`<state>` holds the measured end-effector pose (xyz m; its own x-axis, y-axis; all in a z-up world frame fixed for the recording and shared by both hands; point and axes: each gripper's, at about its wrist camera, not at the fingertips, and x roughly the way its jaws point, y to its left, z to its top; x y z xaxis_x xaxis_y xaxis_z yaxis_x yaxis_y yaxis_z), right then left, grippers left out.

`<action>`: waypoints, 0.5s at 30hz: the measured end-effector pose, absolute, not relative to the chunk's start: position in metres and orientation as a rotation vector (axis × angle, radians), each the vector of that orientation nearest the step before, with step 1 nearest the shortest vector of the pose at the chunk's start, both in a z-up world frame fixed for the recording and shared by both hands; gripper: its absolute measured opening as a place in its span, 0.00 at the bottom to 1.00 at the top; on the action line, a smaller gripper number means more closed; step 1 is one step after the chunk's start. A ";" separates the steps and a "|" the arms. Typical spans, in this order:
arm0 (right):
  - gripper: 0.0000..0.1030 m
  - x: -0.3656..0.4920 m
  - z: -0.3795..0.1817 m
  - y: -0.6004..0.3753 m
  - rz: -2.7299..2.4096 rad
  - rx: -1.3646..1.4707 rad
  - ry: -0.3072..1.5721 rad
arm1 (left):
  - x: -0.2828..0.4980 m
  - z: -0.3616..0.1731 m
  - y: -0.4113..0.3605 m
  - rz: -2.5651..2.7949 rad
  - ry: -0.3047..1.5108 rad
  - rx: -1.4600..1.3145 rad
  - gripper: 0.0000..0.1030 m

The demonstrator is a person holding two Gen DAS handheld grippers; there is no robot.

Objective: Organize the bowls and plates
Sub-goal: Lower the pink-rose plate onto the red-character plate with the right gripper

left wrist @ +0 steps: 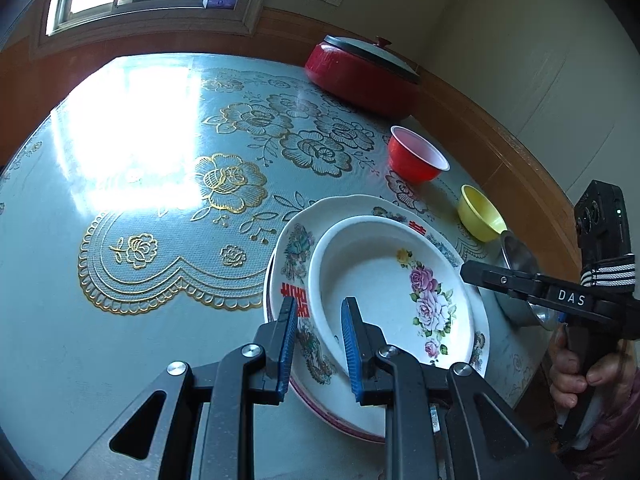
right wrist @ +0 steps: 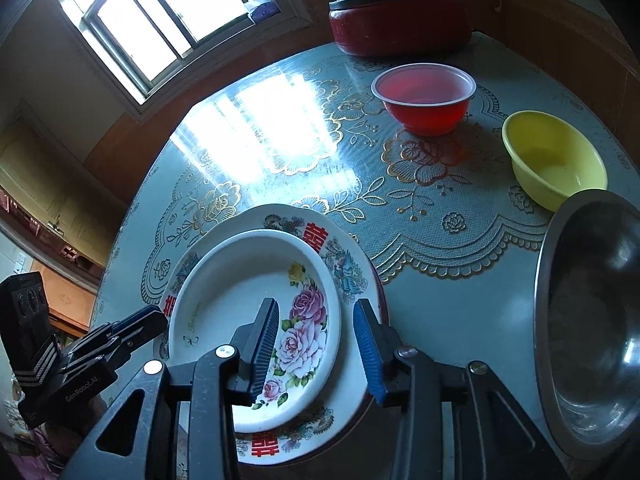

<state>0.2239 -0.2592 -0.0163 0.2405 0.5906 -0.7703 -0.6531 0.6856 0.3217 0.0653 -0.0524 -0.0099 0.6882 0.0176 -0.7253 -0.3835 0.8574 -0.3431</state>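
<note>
A white deep plate with pink roses [left wrist: 380, 280] [right wrist: 240, 280] rests inside a larger scalloped plate [left wrist: 344, 204] [right wrist: 280, 212] with red characters. My left gripper [left wrist: 320, 320] [right wrist: 156, 322] straddles the rose plate's left rim, its blue pads narrowly apart and shut on that rim. My right gripper [right wrist: 316, 340] [left wrist: 466, 271] stands open over the same plate's right rim: one pad is inside the plate, the other outside, and neither presses. A red bowl [right wrist: 424, 100], a yellow bowl [right wrist: 556, 160] and a steel bowl [right wrist: 592, 320] stand to the right.
A red lidded pot [left wrist: 360, 76] [right wrist: 400, 20] stands at the far edge of the round table [left wrist: 120, 340], near the wall. A dark-rimmed plate edge shows under the scalloped plate. A person's hand [left wrist: 568, 376] holds the right gripper's handle.
</note>
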 end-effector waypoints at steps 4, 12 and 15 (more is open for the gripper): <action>0.37 0.219 -0.019 -0.253 0.868 -0.101 1.031 | 0.068 -0.010 -0.057 0.229 0.797 -0.483 0.22; 0.38 0.210 -0.028 -0.248 0.839 -0.147 1.021 | 0.072 -0.013 -0.063 0.187 0.820 -0.457 0.22; 0.38 0.208 -0.028 -0.247 0.823 -0.161 1.016 | 0.071 -0.013 -0.063 0.185 0.823 -0.449 0.22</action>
